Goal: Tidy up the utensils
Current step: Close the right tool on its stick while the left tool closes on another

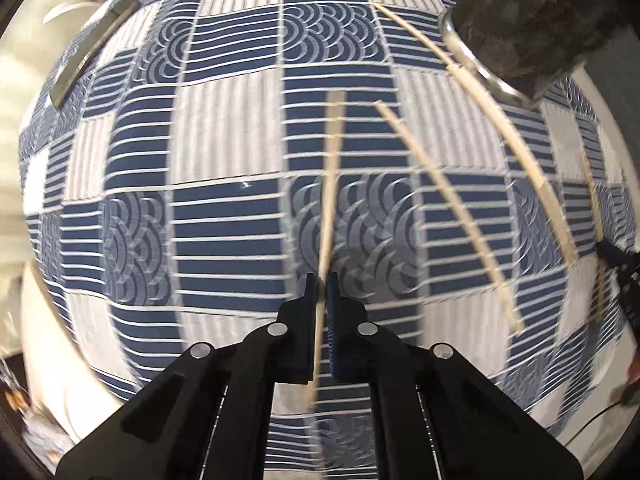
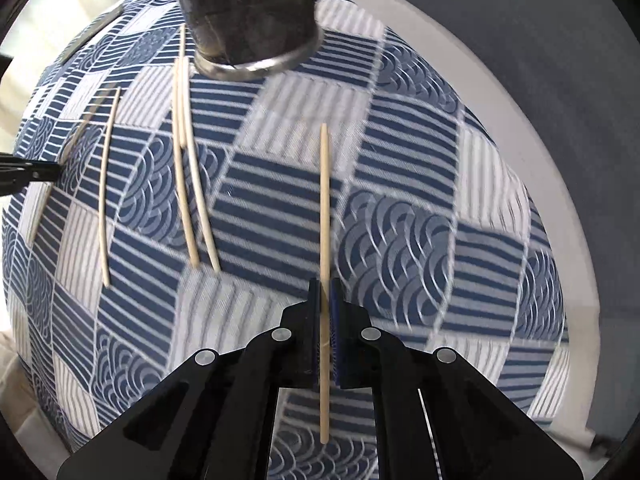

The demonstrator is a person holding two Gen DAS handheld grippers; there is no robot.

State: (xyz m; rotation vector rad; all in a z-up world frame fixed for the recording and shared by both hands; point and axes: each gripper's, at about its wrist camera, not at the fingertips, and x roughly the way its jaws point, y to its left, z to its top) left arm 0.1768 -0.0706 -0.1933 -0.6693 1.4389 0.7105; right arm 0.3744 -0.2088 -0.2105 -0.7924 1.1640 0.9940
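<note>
Chopstick (image 2: 325, 200) in each tongs (image 2: 325, 292)

A white table (image 2: 532, 92) has a blue and white cloth (image 2: 400, 216) on it. On the cloth lie three wooden chopsticks (image 2: 185, 168), two close together and one (image 2: 105, 184) apart. A dark metal cup (image 2: 248, 12) stands beside them.

No readable text, labels, brands or numbers in either wrist view — checked the blue-and-white patterned woven cloth (image 1: 224, 216), the dark grey metal-rimmed cylindrical holder (image 2: 248, 12) at the far side, and the pale wooden chopsticks (image 2: 188, 168) — only woven stripes and arcs, no print.
</note>
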